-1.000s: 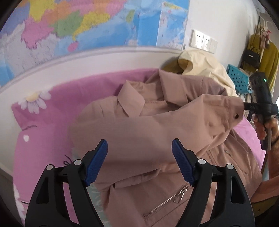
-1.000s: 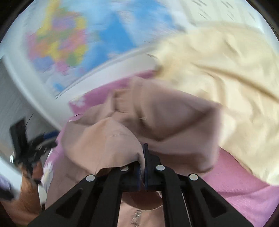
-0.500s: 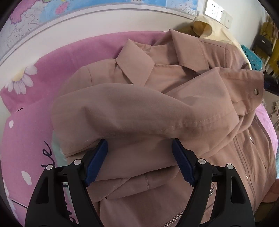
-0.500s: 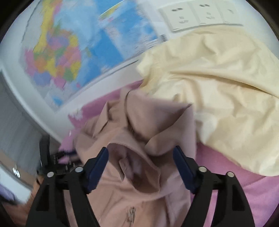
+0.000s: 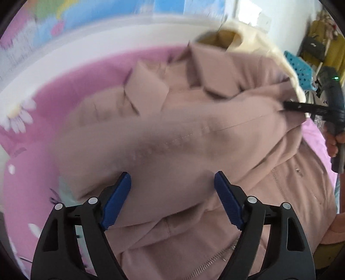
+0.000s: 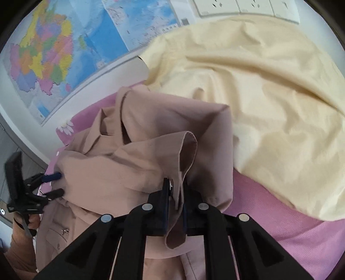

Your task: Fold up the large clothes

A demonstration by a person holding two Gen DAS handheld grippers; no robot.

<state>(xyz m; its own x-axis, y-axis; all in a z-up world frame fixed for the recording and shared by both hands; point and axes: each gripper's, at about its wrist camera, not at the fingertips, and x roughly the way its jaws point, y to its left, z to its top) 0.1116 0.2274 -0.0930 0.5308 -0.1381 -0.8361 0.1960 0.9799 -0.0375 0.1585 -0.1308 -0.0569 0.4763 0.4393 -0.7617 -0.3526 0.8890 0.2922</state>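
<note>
Right gripper [image 6: 175,206] is clamped on the cuff [image 6: 185,172] of the dusty-pink jacket [image 6: 112,172], its fingers pressed together over the fabric beside a metal snap. Left gripper [image 5: 172,200] stands released, blue pads [image 5: 115,202] spread wide with nothing between them, and hovers over the jacket's folded sleeve [image 5: 172,146] (this view is motion-blurred, so fine detail is uncertain).

Surroundings, right wrist view: a cream garment [image 6: 269,103] lies heaped from 12 to 3 o'clock, touching the jacket's far shoulder and crowding that side. A wall map [image 6: 64,49] hangs at 10 to 11 o'clock; wall sockets [image 6: 248,8] sit at 1 o'clock. The pink bedsheet [image 6: 280,226], printed with daisies, carries both garments. In the left wrist view, a turquoise basket [image 5: 300,73] and hanging clothes [image 5: 327,41] occupy 1 to 2 o'clock.

Jacket position: it lies front-up on the bed, collar [image 5: 151,90] toward the wall at 12 o'clock in the left wrist view, zipper [image 5: 215,260] running down toward 5 o'clock. The sleeve is drawn across the chest, stretching from just ahead of the left gripper out to 2 o'clock, where the right gripper [image 5: 289,106] holds its end. In the right wrist view the left gripper [image 6: 51,185] appears at 9 o'clock, at the jacket's edge.
</note>
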